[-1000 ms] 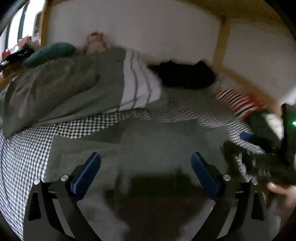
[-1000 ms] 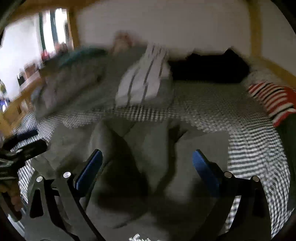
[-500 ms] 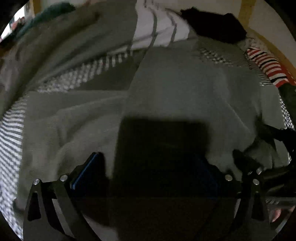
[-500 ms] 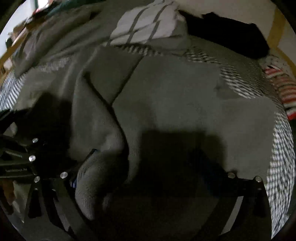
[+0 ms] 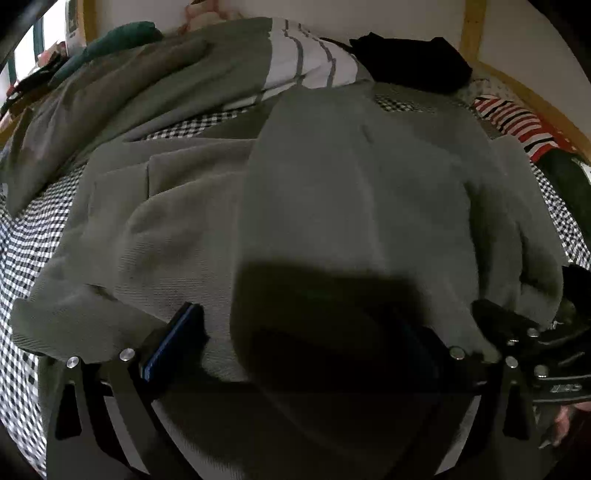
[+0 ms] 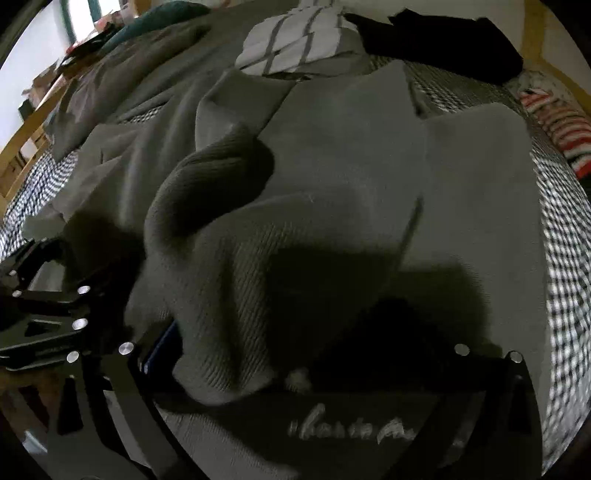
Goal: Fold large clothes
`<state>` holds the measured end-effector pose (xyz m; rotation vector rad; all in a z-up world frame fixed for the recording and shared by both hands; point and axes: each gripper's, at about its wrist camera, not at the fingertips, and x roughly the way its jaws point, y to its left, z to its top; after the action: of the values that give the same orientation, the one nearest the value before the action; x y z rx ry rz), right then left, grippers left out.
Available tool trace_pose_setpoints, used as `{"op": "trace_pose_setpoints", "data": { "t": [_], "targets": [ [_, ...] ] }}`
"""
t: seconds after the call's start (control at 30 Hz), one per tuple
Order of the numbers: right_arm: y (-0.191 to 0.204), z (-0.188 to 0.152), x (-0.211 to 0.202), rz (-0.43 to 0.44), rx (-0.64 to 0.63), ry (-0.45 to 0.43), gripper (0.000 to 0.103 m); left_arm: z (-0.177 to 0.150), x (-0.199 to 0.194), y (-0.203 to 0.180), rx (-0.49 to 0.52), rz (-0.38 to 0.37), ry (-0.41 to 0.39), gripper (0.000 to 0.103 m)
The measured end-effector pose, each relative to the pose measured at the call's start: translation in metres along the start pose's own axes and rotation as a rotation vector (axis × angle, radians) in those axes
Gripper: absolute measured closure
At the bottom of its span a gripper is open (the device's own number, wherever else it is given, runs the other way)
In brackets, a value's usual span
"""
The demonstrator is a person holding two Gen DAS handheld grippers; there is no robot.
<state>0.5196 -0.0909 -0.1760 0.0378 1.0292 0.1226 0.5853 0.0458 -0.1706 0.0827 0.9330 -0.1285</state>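
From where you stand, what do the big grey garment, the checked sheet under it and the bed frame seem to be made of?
The grey garment looks like a thick, soft knit, maybe cotton or fleece: fine diagonal ribs show and it bunches in rounded folds, matte. The checked sheet seems a thin woven cloth, lying flat in a black and white gingham. The bed frame looks like pale wood, yellowish and smooth; the grain is too blurred to be sure.
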Motion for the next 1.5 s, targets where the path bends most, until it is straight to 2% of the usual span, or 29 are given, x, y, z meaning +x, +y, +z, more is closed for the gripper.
{"op": "trace_pose_setpoints", "data": {
  "t": [0.13, 0.23, 0.37, 0.47, 0.53, 0.6, 0.7, 0.8, 0.87, 0.93, 1.17, 1.27, 1.33, 1.5],
  "targets": [
    [0.002, -0.011, -0.019, -0.010, -0.017, 0.000, 0.003, -0.001, 0.003, 0.004, -0.016, -0.025, -0.011, 0.005],
    [-0.005, -0.020, -0.005, 0.013, 0.012, 0.016, 0.003, -0.001, 0.004, 0.004, -0.016, -0.019, -0.024, 0.004],
    [0.000, -0.019, 0.006, -0.029, -0.003, -0.019, 0.002, -0.003, 0.002, 0.005, -0.020, -0.021, -0.042, 0.004],
    [0.001, -0.027, -0.015, -0.026, 0.021, -0.037, 0.003, -0.008, -0.016, 0.013, -0.068, -0.050, -0.047, 0.005],
    [0.000, -0.040, -0.039, -0.031, 0.018, -0.054, 0.003, -0.023, -0.042, 0.019, -0.085, -0.040, -0.069, 0.005],
    [0.001, -0.056, -0.052, -0.078, 0.000, -0.018, 0.003, -0.043, -0.060, 0.022, -0.079, -0.004, -0.066, 0.005],
    [0.004, -0.071, -0.049, -0.116, -0.013, 0.051, 0.003, -0.076, -0.071, 0.028, -0.091, 0.031, -0.024, 0.005],
    [0.011, -0.084, -0.016, -0.145, -0.067, 0.126, 0.002, -0.100, -0.055, 0.030, -0.096, 0.046, 0.060, 0.005],
    [0.010, -0.089, -0.013, -0.155, -0.067, 0.079, 0.002, -0.108, -0.051, 0.024, -0.048, 0.079, 0.029, 0.005],
    [0.009, -0.090, -0.014, -0.147, -0.058, 0.070, 0.002, -0.108, -0.049, 0.021, -0.043, 0.102, 0.028, 0.005],
    [0.003, -0.103, -0.016, -0.141, -0.066, -0.002, 0.002, -0.112, -0.048, 0.018, -0.033, 0.099, 0.000, 0.005],
    [0.001, -0.111, -0.022, -0.135, -0.072, -0.029, 0.002, -0.116, -0.055, 0.026, -0.017, 0.060, -0.025, 0.005],
    [0.001, -0.120, -0.035, -0.122, -0.083, -0.080, 0.002, -0.124, -0.066, 0.036, -0.011, 0.019, -0.043, 0.005],
    [-0.012, -0.155, -0.067, -0.107, -0.061, -0.175, 0.002, -0.163, -0.092, 0.078, -0.051, -0.060, -0.066, 0.005]
  ]
}}
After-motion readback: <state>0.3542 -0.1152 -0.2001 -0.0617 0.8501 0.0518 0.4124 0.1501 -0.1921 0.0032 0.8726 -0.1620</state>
